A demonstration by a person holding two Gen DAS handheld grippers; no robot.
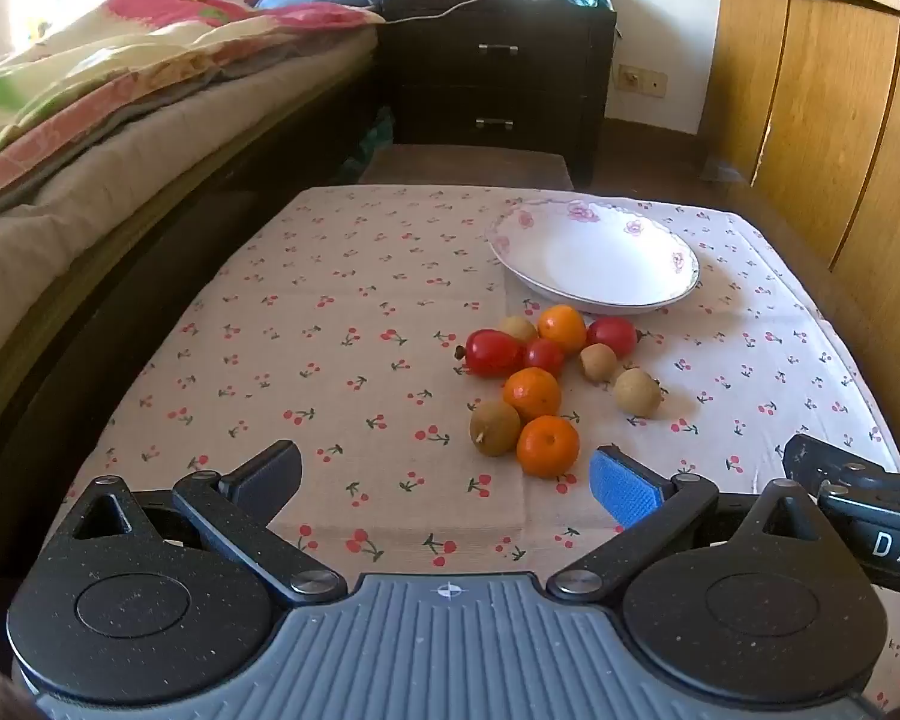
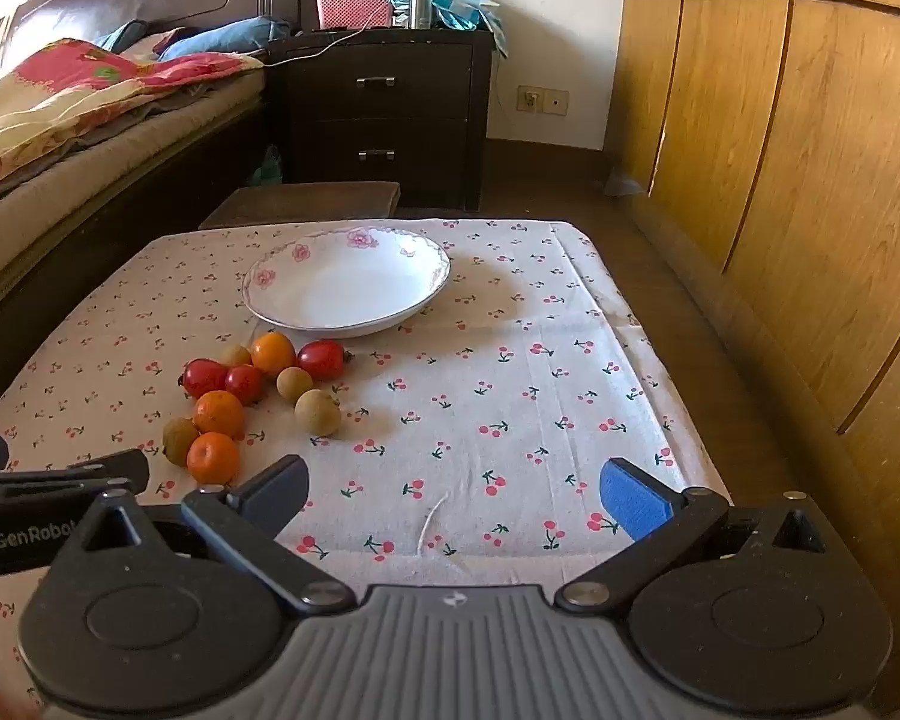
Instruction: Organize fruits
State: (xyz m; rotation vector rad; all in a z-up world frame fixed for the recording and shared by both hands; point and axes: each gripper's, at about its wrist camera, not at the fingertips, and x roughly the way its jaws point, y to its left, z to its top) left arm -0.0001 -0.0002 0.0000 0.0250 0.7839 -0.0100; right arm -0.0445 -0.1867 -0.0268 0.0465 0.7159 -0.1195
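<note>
Fruit heap waiting, plate bare.
Both tongs, left tongs and right tongs, gape empty; the fruit lies on the counter just beyond the left tongs, near the plate.

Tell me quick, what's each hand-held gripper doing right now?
Left hand-held gripper: open, holding nothing.
Right hand-held gripper: open, holding nothing.

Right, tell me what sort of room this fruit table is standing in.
Most likely a bedroom in a home. A bed with a flowered quilt runs along one side, a dark nightstand with drawers stands at its head, and wooden wardrobe doors line the other side.
</note>
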